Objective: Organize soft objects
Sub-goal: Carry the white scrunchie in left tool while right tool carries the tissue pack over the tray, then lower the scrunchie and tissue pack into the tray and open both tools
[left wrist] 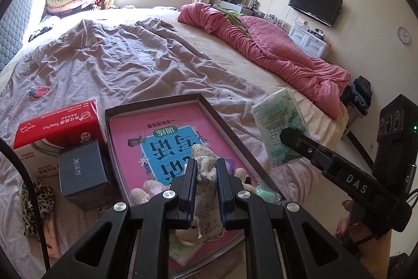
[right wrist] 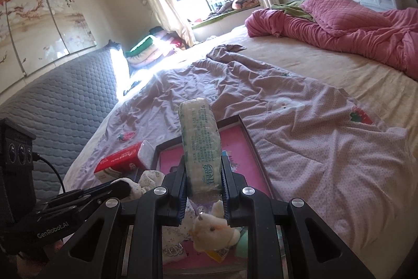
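My left gripper [left wrist: 206, 174] is shut on a small floral cloth piece [left wrist: 206, 187], held over the near end of a shallow dark box tray [left wrist: 151, 103]. A pink book [left wrist: 146, 132] lies in the tray, with small plush toys [left wrist: 146, 191] at its near end. My right gripper [right wrist: 202, 164] is shut on a green-and-white tissue pack [right wrist: 199, 137], upright above the tray's rim [right wrist: 252, 140]. A cream plush toy [right wrist: 214, 229] lies just below it. The left wrist view shows the pack [left wrist: 277, 119] to the right of the tray, in the right gripper [left wrist: 290, 137].
A red tissue box [left wrist: 57, 124] and a dark blue box [left wrist: 81, 174] stand left of the tray on a lilac sheet [left wrist: 117, 64]. Leopard-print fabric [left wrist: 36, 200] lies at the near left. A pink quilt [left wrist: 261, 43] is heaped at the far right. A grey headboard [right wrist: 65, 109] borders the bed.
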Action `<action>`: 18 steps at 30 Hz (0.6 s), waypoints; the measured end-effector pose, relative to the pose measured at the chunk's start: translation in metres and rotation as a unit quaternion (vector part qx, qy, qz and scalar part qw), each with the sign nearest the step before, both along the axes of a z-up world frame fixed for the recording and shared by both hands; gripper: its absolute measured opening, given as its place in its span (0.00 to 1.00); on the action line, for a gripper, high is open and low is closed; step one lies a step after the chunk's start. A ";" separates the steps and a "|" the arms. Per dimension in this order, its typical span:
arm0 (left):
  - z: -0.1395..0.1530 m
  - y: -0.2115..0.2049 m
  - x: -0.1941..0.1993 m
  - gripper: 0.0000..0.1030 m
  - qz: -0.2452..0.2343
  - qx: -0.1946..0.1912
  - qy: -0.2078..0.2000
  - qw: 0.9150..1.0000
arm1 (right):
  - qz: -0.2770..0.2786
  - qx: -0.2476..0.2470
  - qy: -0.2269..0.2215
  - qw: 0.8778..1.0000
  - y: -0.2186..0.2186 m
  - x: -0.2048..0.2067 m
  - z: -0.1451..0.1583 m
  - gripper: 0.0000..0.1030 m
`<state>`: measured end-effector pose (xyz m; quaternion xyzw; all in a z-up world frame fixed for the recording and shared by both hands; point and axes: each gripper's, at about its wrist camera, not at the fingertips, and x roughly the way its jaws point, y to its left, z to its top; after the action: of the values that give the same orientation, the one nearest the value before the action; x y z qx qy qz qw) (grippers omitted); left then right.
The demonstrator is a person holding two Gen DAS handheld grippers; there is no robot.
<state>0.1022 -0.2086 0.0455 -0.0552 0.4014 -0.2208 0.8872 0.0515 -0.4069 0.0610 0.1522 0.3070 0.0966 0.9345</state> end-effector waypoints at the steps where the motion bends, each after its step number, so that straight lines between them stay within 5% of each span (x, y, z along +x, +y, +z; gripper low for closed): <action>1: -0.003 0.000 0.001 0.14 0.001 0.005 0.001 1.000 | -0.001 -0.003 0.004 1.000 0.000 0.001 -0.003 0.22; 18: -0.036 0.008 0.013 0.14 0.019 0.029 0.025 0.999 | -0.027 -0.129 0.061 0.989 0.001 0.020 -0.053 0.23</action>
<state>0.1150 -0.2010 0.0100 -0.0422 0.4285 -0.1906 0.8822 0.0715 -0.4062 0.0075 0.0439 0.3693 0.0215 0.9280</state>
